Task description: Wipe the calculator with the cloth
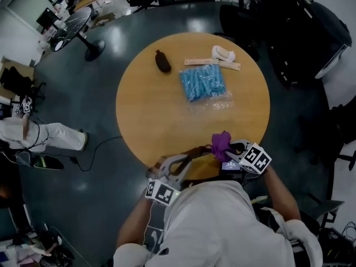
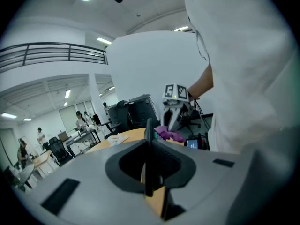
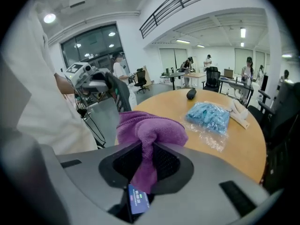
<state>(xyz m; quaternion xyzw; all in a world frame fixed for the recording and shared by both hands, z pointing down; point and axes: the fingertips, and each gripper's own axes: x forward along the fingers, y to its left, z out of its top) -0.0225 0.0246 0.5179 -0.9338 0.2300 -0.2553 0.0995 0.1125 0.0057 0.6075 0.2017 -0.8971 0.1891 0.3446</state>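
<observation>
1. Our left gripper (image 2: 150, 144) is shut tight on the thin, flat, dark calculator (image 2: 148, 130). The calculator stands on its edge between the jaws, above the near edge of the round wooden table (image 1: 167, 121).
2. Our right gripper (image 3: 147, 149) is shut on the soft, fluffy purple cloth (image 3: 152, 128). A big puff of cloth sticks out past the jaws. It is over the same near edge of the table, close to the calculator.
3. We think the calculator is light, hard and stiff. It looks smooth, so it may slip or twist in the jaws if we push hard on it.
4. Holding it by a thin edge is a good idea, because the flat sides stay free to wipe. We cannot tell which side has the keys.
5. We think the cloth is light and floppy and will fold around things. Holding it in a bunch makes the puff the wiping part.
6. We should rub gently, so the keys do not get pressed.
7. The blue packet in clear plastic (image 1: 203, 82) lies past the middle of the table, well out of the way.
</observation>
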